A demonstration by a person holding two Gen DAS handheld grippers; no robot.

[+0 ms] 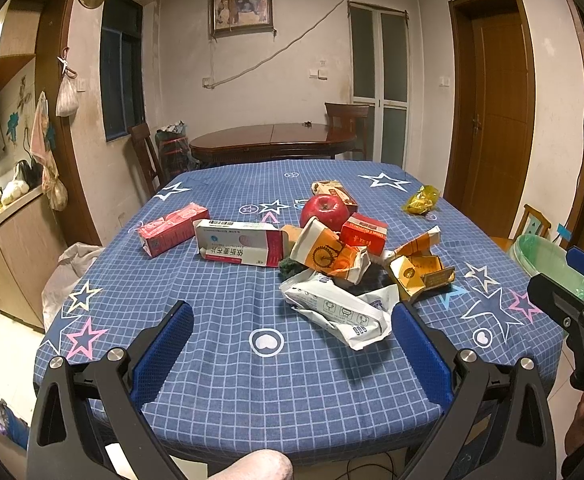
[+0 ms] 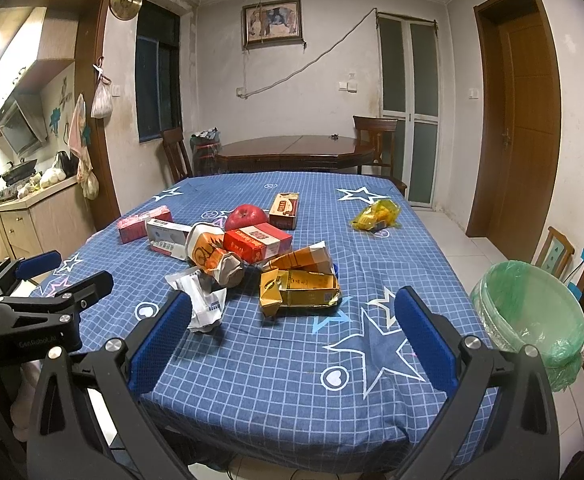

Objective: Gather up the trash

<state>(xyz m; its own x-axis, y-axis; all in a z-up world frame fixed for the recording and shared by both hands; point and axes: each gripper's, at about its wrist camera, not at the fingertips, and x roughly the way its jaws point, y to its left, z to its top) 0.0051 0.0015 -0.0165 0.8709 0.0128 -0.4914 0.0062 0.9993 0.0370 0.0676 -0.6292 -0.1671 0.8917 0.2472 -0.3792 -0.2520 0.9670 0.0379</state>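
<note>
Trash is heaped mid-table: a crumpled white wrapper [image 1: 340,312] [image 2: 204,304], a crushed orange paper cup [image 1: 328,254] [image 2: 212,258], a red box [image 1: 362,234] [image 2: 258,242], a flattened gold carton [image 1: 416,270] [image 2: 300,292], a white box [image 1: 240,242] [image 2: 168,238], a pink carton [image 1: 172,228] [image 2: 142,222] and a yellow wrapper [image 1: 422,199] [image 2: 376,214]. A red apple [image 1: 325,211] [image 2: 246,216] sits among them. My left gripper [image 1: 292,344] is open above the table's near edge, empty. My right gripper [image 2: 294,344] is open too, empty, short of the gold carton.
A bin with a green liner [image 2: 532,316] [image 1: 548,264] stands on the floor right of the blue checked table [image 2: 292,380]. A second wooden table [image 1: 272,142] and chairs stand behind. Kitchen counter [image 1: 8,216] is at the left, a wooden door [image 2: 528,120] at the right.
</note>
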